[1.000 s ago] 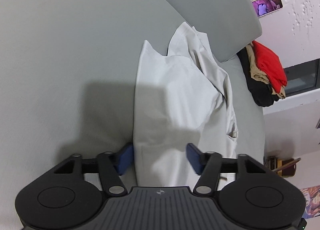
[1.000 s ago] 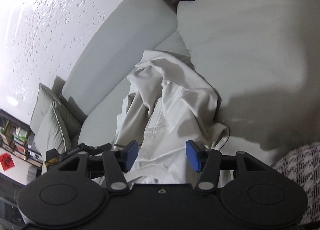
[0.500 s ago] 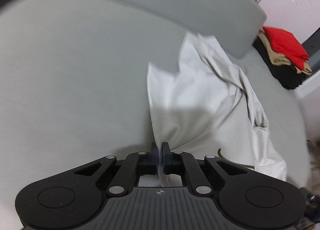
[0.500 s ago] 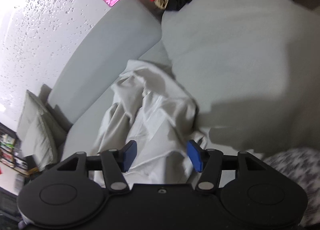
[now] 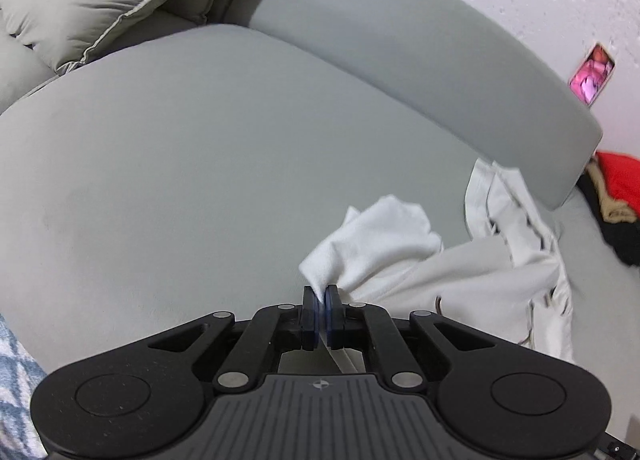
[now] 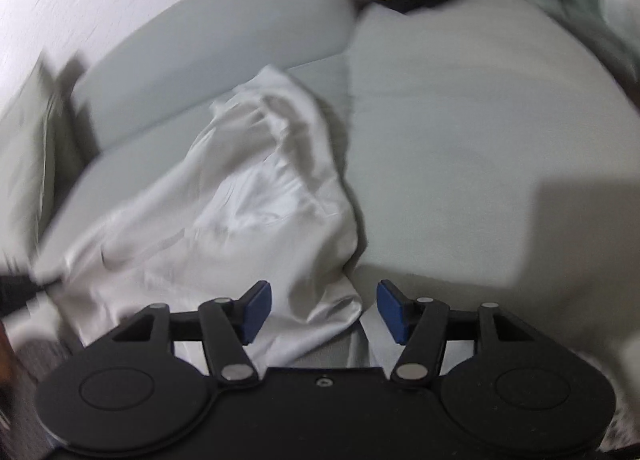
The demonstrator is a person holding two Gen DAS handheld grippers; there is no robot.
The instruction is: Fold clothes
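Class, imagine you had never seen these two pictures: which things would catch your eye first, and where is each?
First, the white garment sprawled over the grey sofa, one corner pinched in the shut left gripper. The right gripper hovers open above another fold. At the sofa's far end, a red, tan and black clothes pile.
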